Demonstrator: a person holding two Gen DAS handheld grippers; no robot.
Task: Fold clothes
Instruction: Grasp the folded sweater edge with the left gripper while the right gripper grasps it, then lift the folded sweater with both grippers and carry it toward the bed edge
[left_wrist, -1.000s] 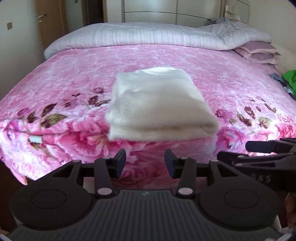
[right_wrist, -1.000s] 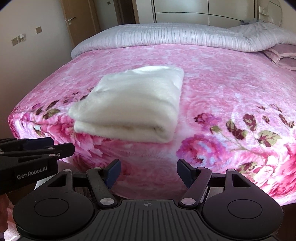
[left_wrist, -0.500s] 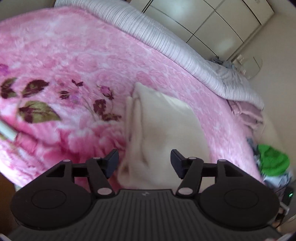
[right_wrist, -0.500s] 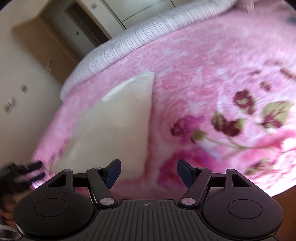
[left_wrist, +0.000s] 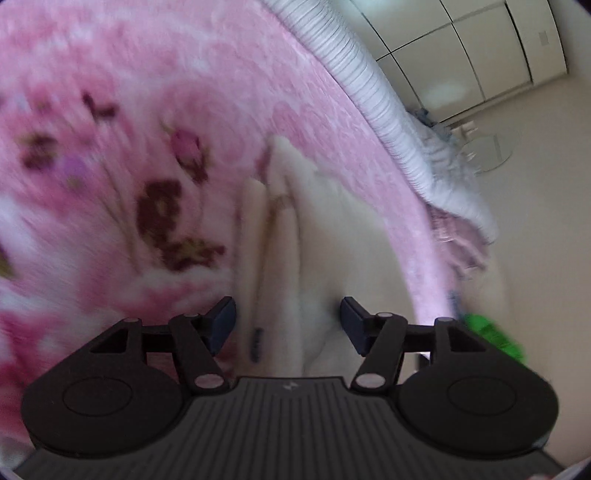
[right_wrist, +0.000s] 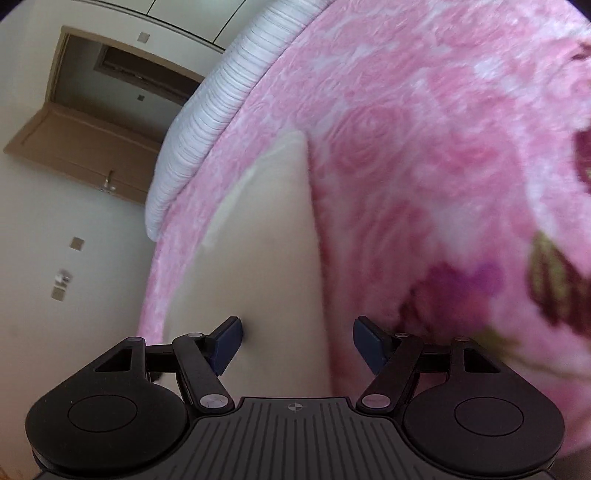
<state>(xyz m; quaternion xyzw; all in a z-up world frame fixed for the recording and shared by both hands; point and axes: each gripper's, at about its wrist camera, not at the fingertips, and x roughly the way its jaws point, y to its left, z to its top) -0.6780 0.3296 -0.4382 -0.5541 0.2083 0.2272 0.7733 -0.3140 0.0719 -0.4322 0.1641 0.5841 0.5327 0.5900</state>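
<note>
Through my left wrist camera, the folded cream garment (left_wrist: 325, 236) lies on the bed's pink floral blanket (left_wrist: 110, 110), straight ahead of my left tongs (left_wrist: 288, 319) and running away from them as a soft, thick stack; its layered fold edges show as long ridges toward the left pad, and a small dark mark sits on the near edge. The left tongs stand fairly wide, having just been opening, and the near end of the garment shows in the gap between the pads, though neither pad presses on it. Off beyond the right pad, a blurred bright green thing (left_wrist: 495, 338) lies at the bed's far side; I cannot tell what it is. A striped grey quilt (left_wrist: 369, 92) lines the blanket's far edge. Through my right wrist camera, the same garment (right_wrist: 266, 266) is a smooth, pale slab reaching from the left pad up and away, its straight right edge falling between the pads of my right tongs (right_wrist: 297, 341). These tongs gape wide and hold nothing. A second ago both views sat level and back from the bed with the whole bundle ahead; now both are rolled hard over and close in on its near end.
</note>
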